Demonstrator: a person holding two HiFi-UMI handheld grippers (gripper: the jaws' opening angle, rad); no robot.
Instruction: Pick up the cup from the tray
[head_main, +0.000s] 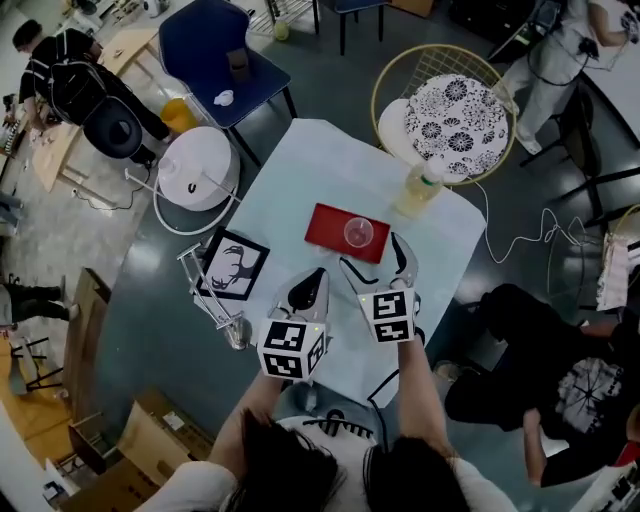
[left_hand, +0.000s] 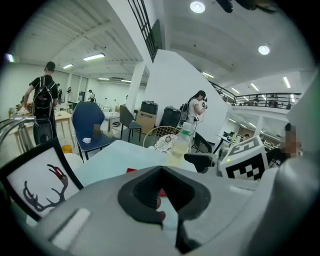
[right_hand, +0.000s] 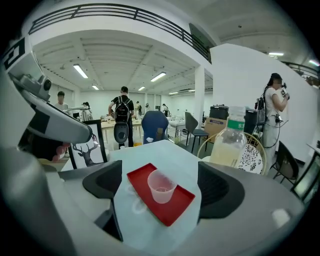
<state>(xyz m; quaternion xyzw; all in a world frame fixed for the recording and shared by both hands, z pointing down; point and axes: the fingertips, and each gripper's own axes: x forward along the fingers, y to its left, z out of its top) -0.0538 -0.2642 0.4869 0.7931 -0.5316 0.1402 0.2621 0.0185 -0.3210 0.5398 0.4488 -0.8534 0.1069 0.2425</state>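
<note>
The left tool (head_main: 312, 282), jaws together and empty, hung above the desk (head_main: 320, 160). The right tool (head_main: 372, 255) gaped wide before the cup (head_main: 358, 233) on its red tray (head_main: 328, 224).

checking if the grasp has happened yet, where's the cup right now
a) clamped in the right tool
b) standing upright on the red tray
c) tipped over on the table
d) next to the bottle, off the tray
b: the cup stands upright on the red tray, and the right tool is open with its jaws apart and not touching the cup.
</note>
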